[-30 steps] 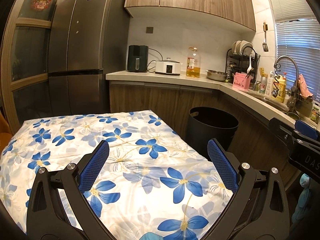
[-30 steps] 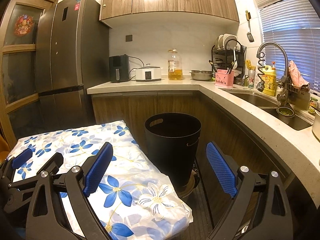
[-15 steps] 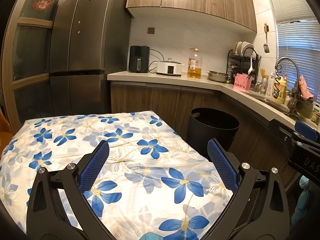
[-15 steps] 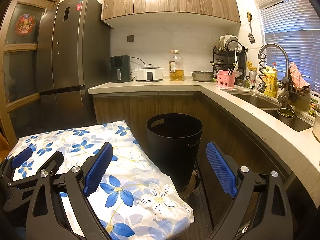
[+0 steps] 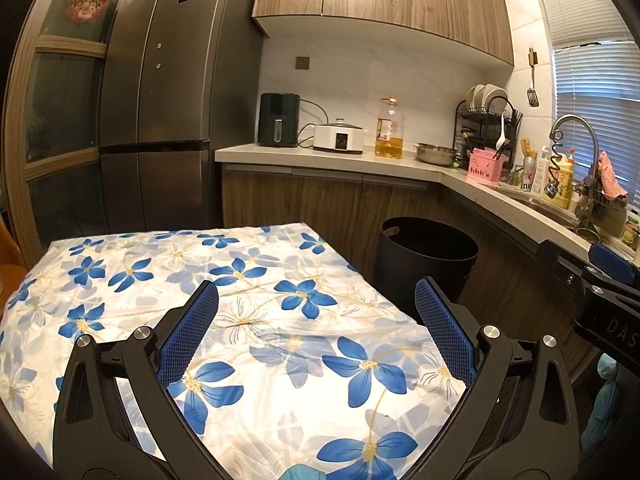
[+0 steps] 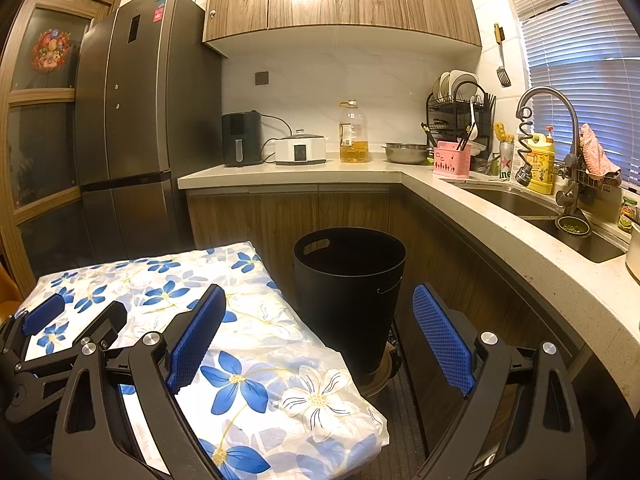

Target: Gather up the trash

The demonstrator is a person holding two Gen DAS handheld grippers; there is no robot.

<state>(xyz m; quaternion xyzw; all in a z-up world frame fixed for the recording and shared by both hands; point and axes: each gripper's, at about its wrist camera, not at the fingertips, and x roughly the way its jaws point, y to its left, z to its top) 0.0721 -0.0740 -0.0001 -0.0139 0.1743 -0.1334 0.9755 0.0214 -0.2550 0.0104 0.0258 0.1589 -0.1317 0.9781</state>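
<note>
1. Left of our left gripper the fridge stands well beyond the table; over the last second this view has barely drifted, so we have not really moved.
2. The left gripper hangs above the flowered cloth, jaws spread wide with nothing between the pads; it looks just as open as a second ago.
3. Ahead and below both grippers the cloth shows no trash that we can make out; a small teal scrap sits at the bottom edge of the left view, too cut off to name.
4. The bin stands on the floor ahead of our right gripper, just beside the table's right edge; it looks empty, though its depth is dark.
5. The right gripper is also wide open and holds nothing; with so little changed, we judge collecting has not yet begun.
</note>
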